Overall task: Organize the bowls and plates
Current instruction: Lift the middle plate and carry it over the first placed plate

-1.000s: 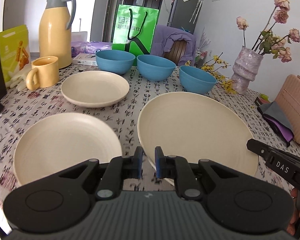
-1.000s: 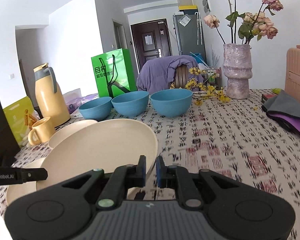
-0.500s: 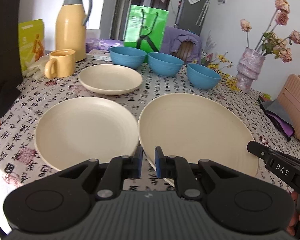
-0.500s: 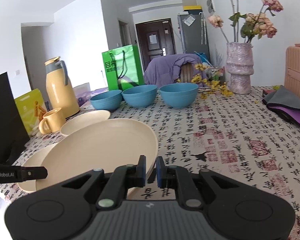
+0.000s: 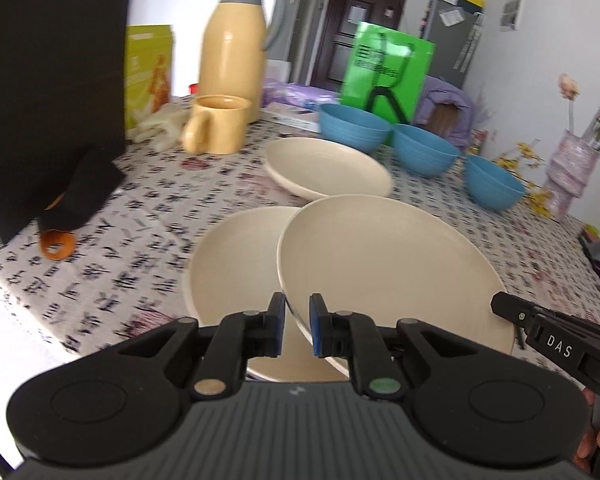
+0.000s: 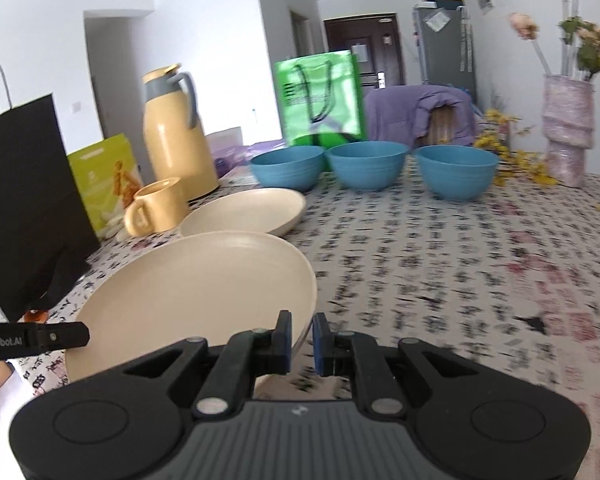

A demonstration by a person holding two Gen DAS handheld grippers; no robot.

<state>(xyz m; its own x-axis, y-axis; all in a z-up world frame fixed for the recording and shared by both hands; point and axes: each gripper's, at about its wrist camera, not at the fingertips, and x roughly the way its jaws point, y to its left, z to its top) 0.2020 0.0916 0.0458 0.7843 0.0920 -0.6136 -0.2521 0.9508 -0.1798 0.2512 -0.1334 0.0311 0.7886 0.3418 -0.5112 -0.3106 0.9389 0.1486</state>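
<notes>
Left claw (image 5: pixel 297 322) and right claw (image 6: pixel 301 338) each pinch opposite rims of the lifted cream plate (image 5: pixel 384 264).

Bare tablecloth (image 6: pixel 480 264) right of plates (image 6: pixel 204 280)

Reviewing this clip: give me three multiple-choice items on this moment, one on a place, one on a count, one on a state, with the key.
1. The held plate hangs partly over
A. a blue bowl
B. another cream plate
C. the mug

2. Blue bowls on the table:
A. two
B. three
C. four

3. The held plate is gripped by
A. the left gripper only
B. the right gripper only
C. both

Key: B, its rim overlaps the lower plate; B, three stand in a row; C, each gripper clamps a rim edge.
</notes>
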